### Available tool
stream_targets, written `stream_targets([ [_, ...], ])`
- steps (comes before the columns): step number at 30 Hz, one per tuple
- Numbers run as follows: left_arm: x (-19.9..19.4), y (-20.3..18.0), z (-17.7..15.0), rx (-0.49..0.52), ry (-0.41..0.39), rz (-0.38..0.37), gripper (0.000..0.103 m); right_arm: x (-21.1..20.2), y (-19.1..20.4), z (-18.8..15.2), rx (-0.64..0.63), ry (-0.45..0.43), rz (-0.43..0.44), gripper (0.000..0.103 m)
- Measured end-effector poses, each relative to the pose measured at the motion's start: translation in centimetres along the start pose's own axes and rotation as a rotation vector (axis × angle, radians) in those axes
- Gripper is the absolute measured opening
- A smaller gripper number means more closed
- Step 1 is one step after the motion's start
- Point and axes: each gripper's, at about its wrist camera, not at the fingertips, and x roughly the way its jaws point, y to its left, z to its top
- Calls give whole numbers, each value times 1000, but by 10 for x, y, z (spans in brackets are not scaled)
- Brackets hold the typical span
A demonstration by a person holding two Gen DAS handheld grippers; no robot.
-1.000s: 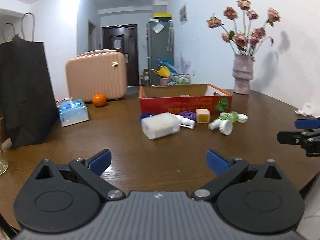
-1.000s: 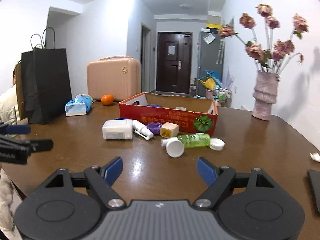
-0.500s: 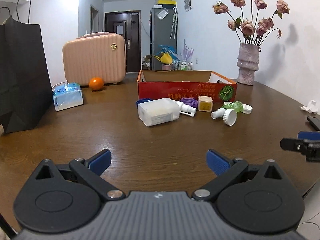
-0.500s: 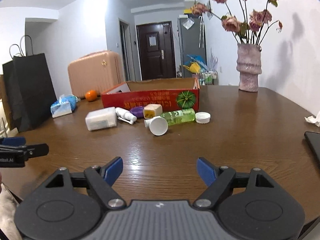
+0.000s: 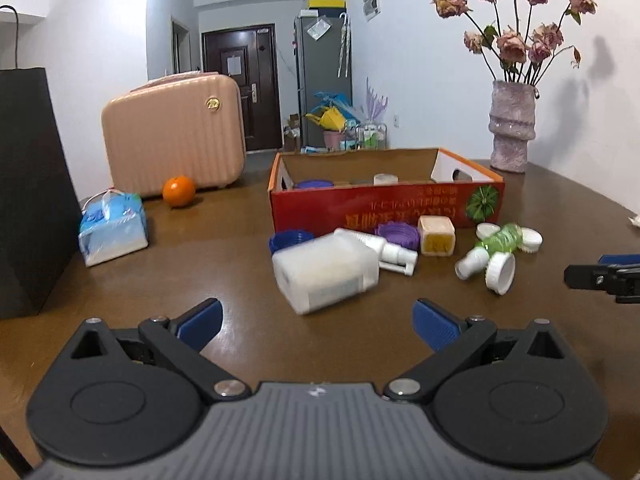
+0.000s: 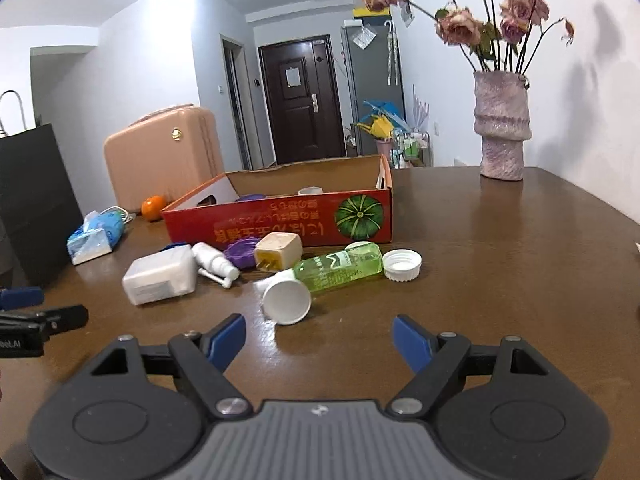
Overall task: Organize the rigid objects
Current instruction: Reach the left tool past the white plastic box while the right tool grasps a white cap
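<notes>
Plainly both claws, left claw (image 5: 316, 322) and right claw (image 6: 319, 338), hang spread and empty; the white jar (image 5: 326, 270) near the surface's middle looks light, stiff, slick—pinch its flat sides.

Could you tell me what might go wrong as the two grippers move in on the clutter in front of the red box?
The green bottle lies on its side touching the white cup; nudging either could roll both. The loose white cap is low and may slip from the open right gripper.
</notes>
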Motion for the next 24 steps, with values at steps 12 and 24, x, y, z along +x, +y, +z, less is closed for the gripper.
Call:
stream_targets([
  [12,81,4,32,-73,87,-83,102,46,15,18,-30,44,91,65],
  [24,125,-1,36,-160,121,20,95,100,27,14,-118,133,65,40],
])
